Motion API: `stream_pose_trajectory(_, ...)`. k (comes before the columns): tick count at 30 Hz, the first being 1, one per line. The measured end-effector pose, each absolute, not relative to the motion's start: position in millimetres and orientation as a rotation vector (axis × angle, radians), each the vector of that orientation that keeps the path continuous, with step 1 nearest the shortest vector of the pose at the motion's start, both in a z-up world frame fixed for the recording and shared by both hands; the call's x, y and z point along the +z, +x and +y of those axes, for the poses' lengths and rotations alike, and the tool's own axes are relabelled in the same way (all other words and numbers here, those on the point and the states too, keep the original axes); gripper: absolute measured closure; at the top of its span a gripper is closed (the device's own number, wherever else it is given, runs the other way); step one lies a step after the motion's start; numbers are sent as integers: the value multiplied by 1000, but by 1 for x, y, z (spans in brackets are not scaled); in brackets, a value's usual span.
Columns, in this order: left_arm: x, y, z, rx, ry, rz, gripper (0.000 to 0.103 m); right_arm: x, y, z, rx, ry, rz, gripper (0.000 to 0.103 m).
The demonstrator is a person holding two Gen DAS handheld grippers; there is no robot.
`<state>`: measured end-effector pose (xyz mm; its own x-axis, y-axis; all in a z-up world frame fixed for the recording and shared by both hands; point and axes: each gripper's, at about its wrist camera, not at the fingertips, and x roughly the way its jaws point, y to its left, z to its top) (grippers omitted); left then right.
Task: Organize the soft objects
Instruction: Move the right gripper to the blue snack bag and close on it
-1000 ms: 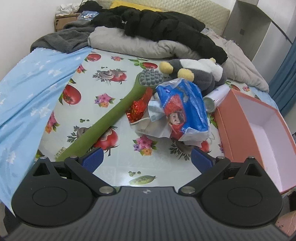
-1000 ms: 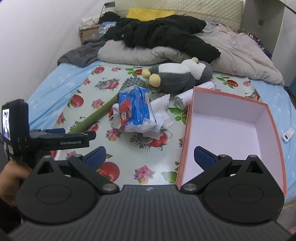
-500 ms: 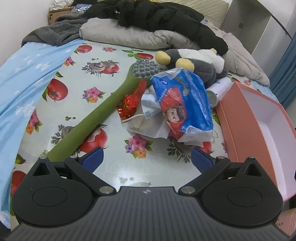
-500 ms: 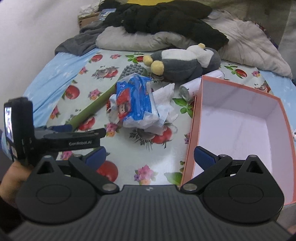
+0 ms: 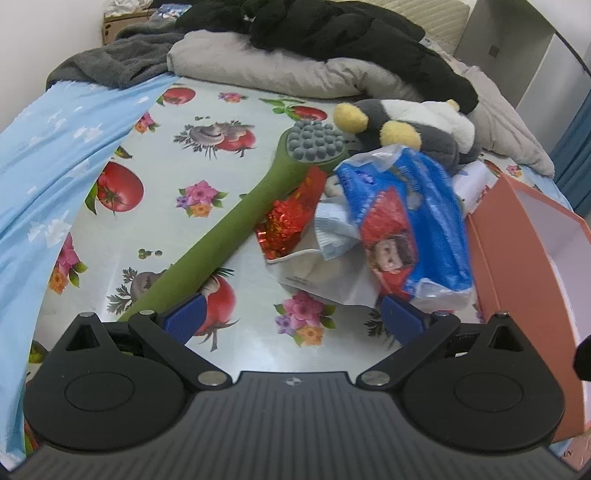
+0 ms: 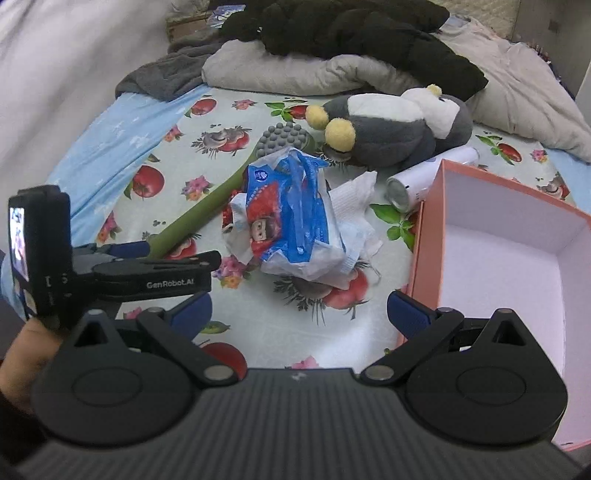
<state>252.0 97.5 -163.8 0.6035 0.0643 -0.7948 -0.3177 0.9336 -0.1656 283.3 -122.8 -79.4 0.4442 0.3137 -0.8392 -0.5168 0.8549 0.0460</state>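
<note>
A blue and red tissue pack (image 5: 406,225) (image 6: 291,218) lies on crumpled white tissues (image 6: 354,199) in the middle of the bed. A grey and white plush penguin (image 5: 417,129) (image 6: 391,125) lies behind it. A green long-handled massage brush (image 5: 229,229) (image 6: 207,210) lies to the left, over a red foil wrapper (image 5: 288,221). My left gripper (image 5: 291,317) is open and empty just short of the pile; it also shows in the right wrist view (image 6: 122,251). My right gripper (image 6: 299,314) is open and empty beside the pink box (image 6: 509,236).
The open pink box (image 5: 517,236) stands right of the pile. A white spray can (image 6: 424,177) lies between the penguin and the box. Grey bedding (image 6: 295,70) and black clothes (image 6: 351,33) are heaped at the back. A blue sheet (image 5: 44,177) covers the left edge.
Both grippers have moved forward toward the pile, which looks larger and closer now. Both stay open. Nothing on the bed has moved.
</note>
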Motion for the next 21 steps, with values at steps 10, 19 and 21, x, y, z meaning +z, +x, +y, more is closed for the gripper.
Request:
stream_pose_trajectory(10, -198, 285, 100, 174, -290, 928, 1, -109, 328, -126, 482, -172, 1000, 0)
stream_pose_trajectory(19, -223, 313, 97, 88, -293, 913, 4, -136, 364, -121, 465, -114, 1000, 0)
stream_pose_trajectory(21, -226, 316, 98, 67, -296, 908, 9, -141, 370, -121, 503, -82, 989, 0)
